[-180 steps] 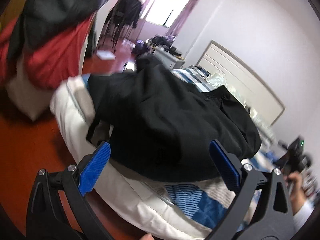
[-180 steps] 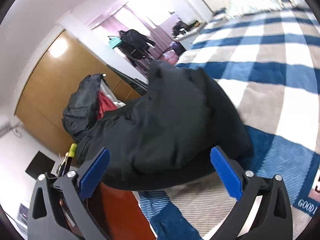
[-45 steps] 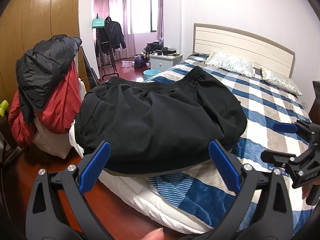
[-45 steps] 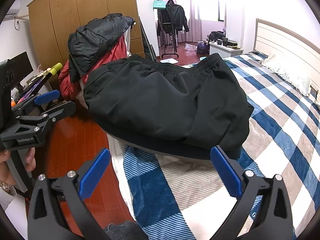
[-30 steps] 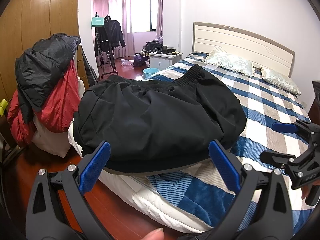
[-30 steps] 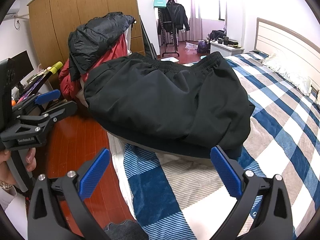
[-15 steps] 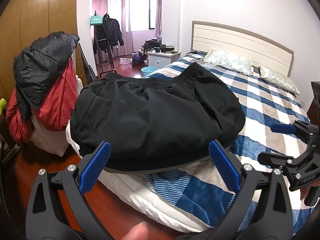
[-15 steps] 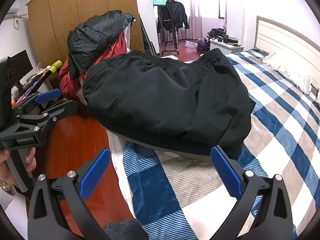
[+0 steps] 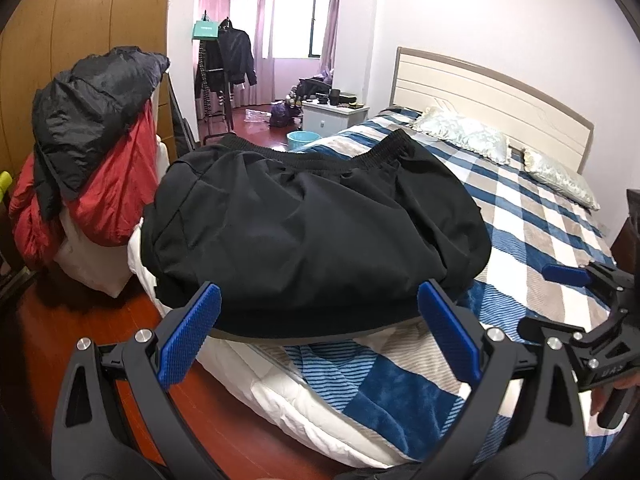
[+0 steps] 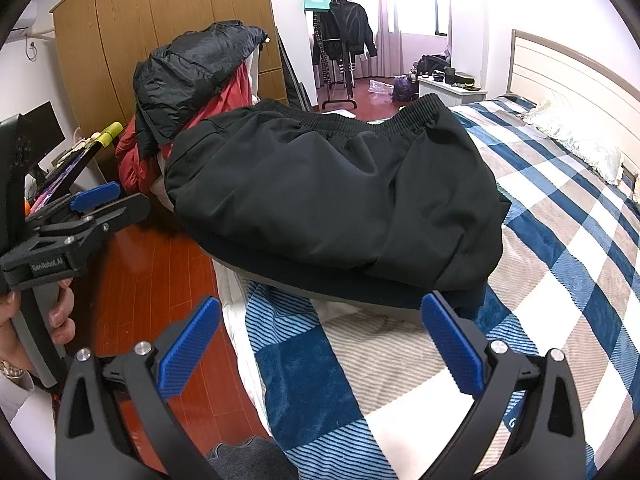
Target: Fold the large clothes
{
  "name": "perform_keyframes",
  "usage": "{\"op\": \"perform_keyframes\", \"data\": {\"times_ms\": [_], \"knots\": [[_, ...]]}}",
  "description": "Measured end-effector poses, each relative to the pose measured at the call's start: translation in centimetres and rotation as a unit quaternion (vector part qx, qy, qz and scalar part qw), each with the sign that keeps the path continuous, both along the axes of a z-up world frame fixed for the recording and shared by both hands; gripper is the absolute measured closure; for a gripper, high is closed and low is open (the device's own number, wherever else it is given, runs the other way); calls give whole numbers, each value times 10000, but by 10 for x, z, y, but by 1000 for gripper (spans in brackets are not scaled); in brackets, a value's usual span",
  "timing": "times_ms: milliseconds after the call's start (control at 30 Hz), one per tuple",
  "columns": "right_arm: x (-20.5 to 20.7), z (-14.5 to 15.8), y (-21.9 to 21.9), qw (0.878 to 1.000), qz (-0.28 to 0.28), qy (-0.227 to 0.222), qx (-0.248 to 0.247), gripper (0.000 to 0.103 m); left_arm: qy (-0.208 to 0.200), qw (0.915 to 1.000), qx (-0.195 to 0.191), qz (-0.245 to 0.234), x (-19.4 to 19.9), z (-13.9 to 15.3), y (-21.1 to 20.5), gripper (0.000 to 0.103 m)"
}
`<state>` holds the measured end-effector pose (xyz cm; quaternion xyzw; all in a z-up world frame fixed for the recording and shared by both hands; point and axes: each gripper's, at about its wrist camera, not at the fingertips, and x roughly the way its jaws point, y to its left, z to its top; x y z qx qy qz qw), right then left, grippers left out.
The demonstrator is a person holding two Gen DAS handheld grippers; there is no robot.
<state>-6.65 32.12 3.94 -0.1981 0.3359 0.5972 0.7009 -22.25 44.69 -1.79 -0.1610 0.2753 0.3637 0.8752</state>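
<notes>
A large black garment (image 9: 312, 224) with an elastic ribbed hem lies folded in a bundle on the near corner of the bed (image 9: 532, 216). It also fills the middle of the right wrist view, black garment (image 10: 332, 188). My left gripper (image 9: 318, 340) is open, held back from the garment's near edge with nothing between its blue pads. My right gripper (image 10: 318, 340) is open too, above the blue plaid blanket (image 10: 560, 264), short of the garment. Each gripper shows in the other's view: the right one (image 9: 580, 292) at the far right, the left one (image 10: 88, 204) at the far left.
A heap of red and black jackets (image 9: 84, 144) stands left of the bed on the red wooden floor (image 10: 152, 280). Wooden wardrobe doors (image 10: 144, 28) are behind it. Further back are a clothes rack (image 9: 224, 68), a nightstand (image 9: 332, 116) and a blue basin (image 9: 302, 138). Two pillows (image 9: 464, 132) lie by the headboard.
Over six seconds both grippers drew back from the garment and levelled out. In the last second the views barely shifted, and the garment stayed still.
</notes>
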Motion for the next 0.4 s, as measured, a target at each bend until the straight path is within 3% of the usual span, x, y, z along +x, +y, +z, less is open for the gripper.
{"op": "perform_keyframes", "data": {"times_ms": [400], "knots": [[-1,-3,1,10000,14,-13,7,4,331,9984,445,-110,9,3,-15,6]]}}
